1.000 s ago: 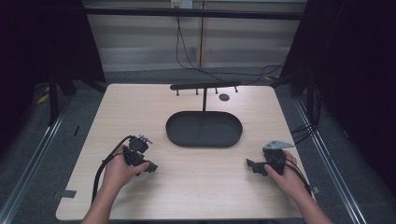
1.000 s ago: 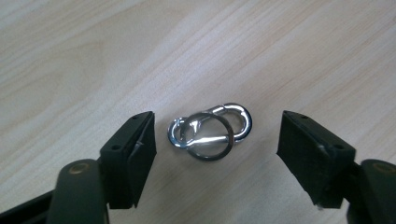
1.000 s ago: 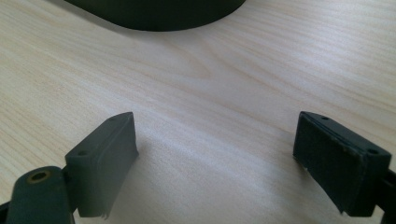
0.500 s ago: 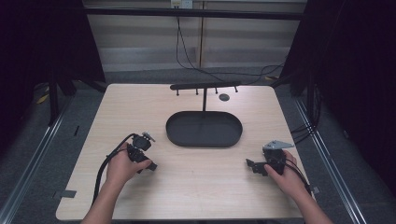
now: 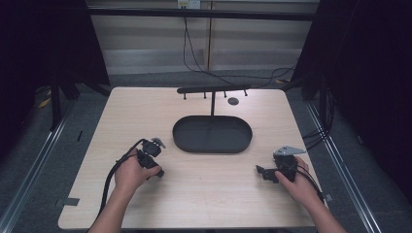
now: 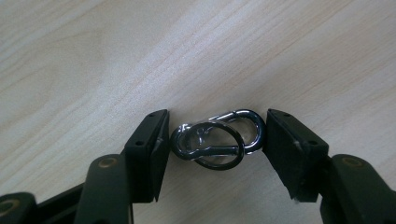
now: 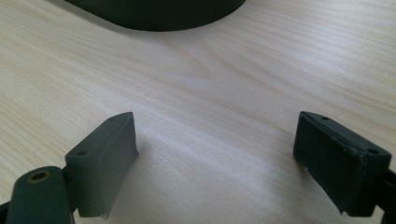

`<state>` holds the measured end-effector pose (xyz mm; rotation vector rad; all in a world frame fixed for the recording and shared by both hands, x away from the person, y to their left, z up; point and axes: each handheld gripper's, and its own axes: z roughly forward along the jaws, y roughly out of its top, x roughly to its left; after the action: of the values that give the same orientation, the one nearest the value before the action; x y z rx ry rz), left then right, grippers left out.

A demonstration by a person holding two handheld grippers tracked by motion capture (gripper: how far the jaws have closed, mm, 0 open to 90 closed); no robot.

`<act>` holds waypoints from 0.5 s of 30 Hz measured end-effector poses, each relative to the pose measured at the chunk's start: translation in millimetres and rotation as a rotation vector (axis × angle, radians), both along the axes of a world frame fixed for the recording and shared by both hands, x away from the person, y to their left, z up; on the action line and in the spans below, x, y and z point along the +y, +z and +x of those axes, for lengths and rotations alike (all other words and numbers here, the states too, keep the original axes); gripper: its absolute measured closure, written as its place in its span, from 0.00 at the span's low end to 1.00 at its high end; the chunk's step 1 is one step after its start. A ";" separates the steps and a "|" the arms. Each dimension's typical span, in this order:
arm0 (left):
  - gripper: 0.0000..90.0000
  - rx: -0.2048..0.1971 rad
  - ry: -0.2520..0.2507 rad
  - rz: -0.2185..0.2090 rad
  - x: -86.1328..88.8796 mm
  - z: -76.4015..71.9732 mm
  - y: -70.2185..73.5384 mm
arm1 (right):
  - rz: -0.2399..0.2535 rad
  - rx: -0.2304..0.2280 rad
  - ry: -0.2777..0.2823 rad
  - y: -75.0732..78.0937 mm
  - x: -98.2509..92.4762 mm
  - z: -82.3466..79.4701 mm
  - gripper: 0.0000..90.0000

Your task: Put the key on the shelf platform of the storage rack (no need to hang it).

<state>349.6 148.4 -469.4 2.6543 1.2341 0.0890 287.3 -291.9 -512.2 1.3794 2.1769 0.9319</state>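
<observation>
Two linked silver snap hooks (image 6: 217, 142) lie on the wooden table. My left gripper (image 6: 217, 144) points down at them, and its jaws have just been closing. The hooks sit between the pads, which touch both ends of the pair. In the high view my left gripper (image 5: 155, 162) is at the table's front left, left of the black oval tray (image 5: 180, 140). My right gripper (image 5: 260, 171) rests at the front right and points left. Its jaws (image 7: 215, 154) stand wide open over bare wood.
Behind the tray stands a black T-shaped rack (image 5: 213, 90) with several short pegs. A small dark disc (image 5: 233, 101) lies by it. The tray's rim (image 7: 159, 14) shows at the top of the right gripper view. Cables trail from both grippers.
The left hand has shifted slightly towards the tray over the same spot. The right hand has not moved.
</observation>
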 end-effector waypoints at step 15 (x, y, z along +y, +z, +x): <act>0.74 0.025 0.001 -0.050 2.3 2.5 9.4 | 0.000 0.000 0.000 0.0 0.0 0.0 0.15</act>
<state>352.0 150.7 -460.1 2.6201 1.2293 0.0249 287.4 -291.9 -512.2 1.3794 2.1769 0.9321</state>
